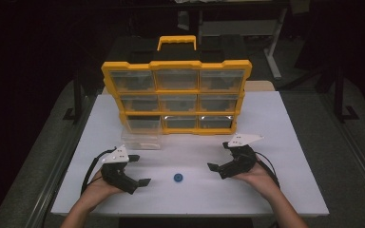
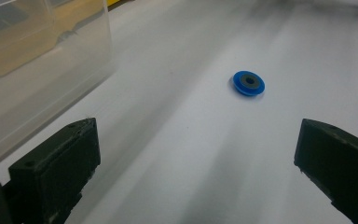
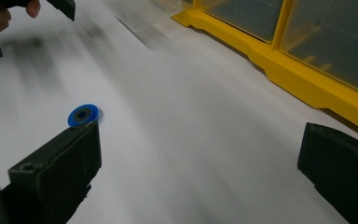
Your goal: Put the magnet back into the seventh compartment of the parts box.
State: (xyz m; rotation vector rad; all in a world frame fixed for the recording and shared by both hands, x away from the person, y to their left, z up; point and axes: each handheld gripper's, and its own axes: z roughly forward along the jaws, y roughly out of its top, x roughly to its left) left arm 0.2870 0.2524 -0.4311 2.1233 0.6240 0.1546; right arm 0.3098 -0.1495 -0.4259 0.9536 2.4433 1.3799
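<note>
We see the white table (image 1: 275,142) bearing a yellow drawer organizer (image 1: 177,97) at its far side, one clear drawer (image 1: 142,134) pulled out. Our left gripper (image 1: 140,171) and right gripper (image 1: 218,154) both gape wide, grasping nothing. Between them, near us, lies the small blue wheel (image 1: 178,178).

A white rectangular table top (image 1: 285,142) sits in a pool of light, while the room around it falls off into near black. Beyond the far edge stands a pale metal desk frame (image 1: 272,52) with a slanted leg — its details are dim. Dark metal stand legs (image 1: 77,102) flank the table on both sides. The grey floor (image 1: 356,142) shows at either side, smooth and dull.
</note>
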